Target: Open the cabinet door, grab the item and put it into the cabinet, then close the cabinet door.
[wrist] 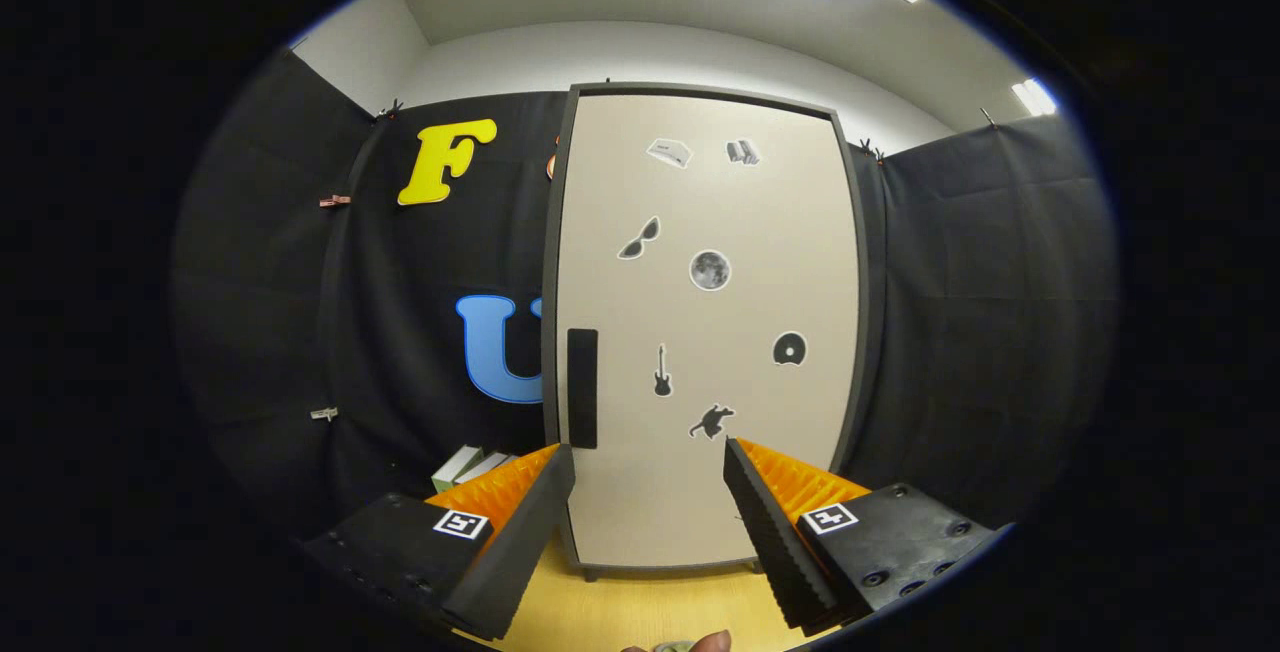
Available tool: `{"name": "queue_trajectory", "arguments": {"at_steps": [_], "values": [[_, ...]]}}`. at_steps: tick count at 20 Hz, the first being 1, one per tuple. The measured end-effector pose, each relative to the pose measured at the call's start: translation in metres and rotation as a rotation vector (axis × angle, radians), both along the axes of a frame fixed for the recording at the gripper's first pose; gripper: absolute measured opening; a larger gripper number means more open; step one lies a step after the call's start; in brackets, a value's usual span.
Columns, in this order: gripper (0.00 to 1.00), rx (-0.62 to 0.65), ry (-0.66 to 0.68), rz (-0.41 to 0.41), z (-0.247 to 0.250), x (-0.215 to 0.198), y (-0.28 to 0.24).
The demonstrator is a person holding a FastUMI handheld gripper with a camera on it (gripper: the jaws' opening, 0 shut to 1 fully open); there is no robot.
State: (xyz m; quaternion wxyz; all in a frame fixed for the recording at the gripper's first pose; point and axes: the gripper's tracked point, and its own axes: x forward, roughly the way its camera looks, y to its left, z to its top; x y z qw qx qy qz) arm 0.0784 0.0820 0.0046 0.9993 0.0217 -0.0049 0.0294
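One closed cabinet standing on a pale wood desk, dark handle at its left edge, black cloth walls behind, boxed item just left of the cabinet base, tongs spread open — empty — ahead of the door.

The tall cream cabinet door looks like smooth matt laminate in a dark grey frame, with a matt black recessed handle strip and small flat stickers. It stands on a pale yellow wooden worktop with a soft sheen, and the open gripper has ribbed, rubbery-looking fingers.
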Motion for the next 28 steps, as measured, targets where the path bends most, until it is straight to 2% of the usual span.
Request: {"name": "queue_trajectory", "arguments": {"at_steps": [5, 10, 15, 16, 18, 19, 21, 22, 23, 24, 25, 27, 28], "values": [[0.97, 0.032, 0.014, 0.026, -0.005, 0.062, 0.035], [0.97, 0.035, 0.043, 0.011, -0.026, 0.119, 0.048], [0.97, 0.044, 0.043, 0.009, -0.036, 0.151, 0.059], [0.89, 0.048, 0.042, 0.01, -0.034, 0.156, 0.062], [0.8, 0.057, 0.017, 0.009, -0.025, 0.163, 0.066], [0.8, 0.049, 0.006, 0.01, -0.023, 0.168, 0.068], [0.52, 0.027, 0.003, -0.021, -0.019, 0.17, 0.063], [0.41, 0.03, 0.026, -0.03, -0.024, 0.173, 0.063], [0.44, 0.039, 0.057, -0.027, -0.03, 0.172, 0.064], [0.35, 0.041, 0.032, -0.032, -0.024, 0.173, 0.065], [0.34, 0.028, 0.05, -0.037, -0.026, 0.174, 0.063], [0.21, -0.01, 0.046, -0.023, -0.025, 0.172, 0.063], [0.2, -0.004, 0.052, -0.013, -0.028, 0.17, 0.064]]}}
